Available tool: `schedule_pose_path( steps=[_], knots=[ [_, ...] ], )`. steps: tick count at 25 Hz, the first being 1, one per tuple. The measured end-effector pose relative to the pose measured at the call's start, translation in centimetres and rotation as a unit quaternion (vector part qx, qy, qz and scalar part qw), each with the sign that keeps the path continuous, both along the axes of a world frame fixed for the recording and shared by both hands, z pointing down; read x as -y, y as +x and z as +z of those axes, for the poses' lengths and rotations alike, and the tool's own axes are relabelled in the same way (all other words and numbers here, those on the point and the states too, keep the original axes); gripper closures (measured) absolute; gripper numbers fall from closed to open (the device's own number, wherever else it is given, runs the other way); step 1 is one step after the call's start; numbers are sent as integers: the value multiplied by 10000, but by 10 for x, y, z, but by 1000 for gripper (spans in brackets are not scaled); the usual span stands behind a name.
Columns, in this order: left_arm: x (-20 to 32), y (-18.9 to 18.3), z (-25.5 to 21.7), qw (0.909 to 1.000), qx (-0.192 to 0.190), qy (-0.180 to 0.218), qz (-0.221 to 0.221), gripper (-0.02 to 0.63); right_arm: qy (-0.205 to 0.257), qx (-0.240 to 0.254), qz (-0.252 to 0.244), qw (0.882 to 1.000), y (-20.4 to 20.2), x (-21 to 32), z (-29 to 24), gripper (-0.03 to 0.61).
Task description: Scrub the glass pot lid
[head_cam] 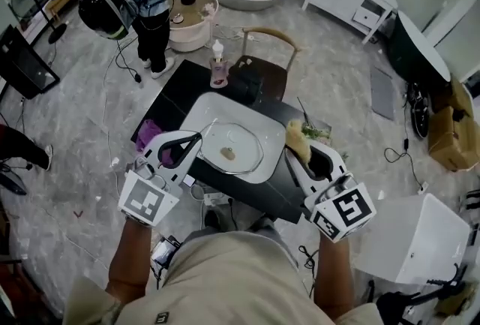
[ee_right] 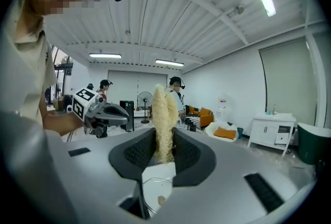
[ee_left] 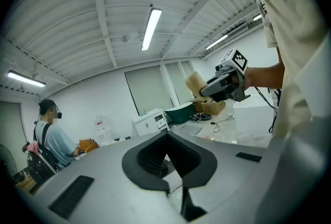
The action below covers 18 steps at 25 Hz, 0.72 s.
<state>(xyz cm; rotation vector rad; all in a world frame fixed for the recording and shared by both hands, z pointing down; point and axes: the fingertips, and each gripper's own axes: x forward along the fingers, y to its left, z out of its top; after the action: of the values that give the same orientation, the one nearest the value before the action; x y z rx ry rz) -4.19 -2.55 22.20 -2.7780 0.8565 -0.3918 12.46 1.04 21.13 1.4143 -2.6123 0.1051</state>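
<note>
The glass pot lid (head_cam: 244, 137) lies in a white basin (head_cam: 212, 106) on the black surface (head_cam: 178, 94). The left claw (head_cam: 196, 139) has its tips pressed together on the lid's left rim, while the right claw (head_cam: 300, 154) pinches a pale yellow loofah (head_cam: 297, 136) (standing upright between the pads) at the basin's right edge, apart from the glass

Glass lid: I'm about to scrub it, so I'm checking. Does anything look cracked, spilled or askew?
Nothing stands out. The glass lid looks whole and lies in the white basin, with the left gripper closed on its rim. The right gripper holds the loofah clear.
</note>
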Motion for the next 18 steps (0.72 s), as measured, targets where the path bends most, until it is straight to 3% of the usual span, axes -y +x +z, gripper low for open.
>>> schedule_pose_path(
  steps=[8, 18],
  knots=[
    [-24, -2, -7, 9999, 34, -104, 29, 601, 410, -118, 253, 9988, 9, -21, -20, 494],
    [-34, -2, 0, 9998, 102, -142, 58, 601, 374, -46, 410, 9984, 16, -34, -21, 494]
  ],
)
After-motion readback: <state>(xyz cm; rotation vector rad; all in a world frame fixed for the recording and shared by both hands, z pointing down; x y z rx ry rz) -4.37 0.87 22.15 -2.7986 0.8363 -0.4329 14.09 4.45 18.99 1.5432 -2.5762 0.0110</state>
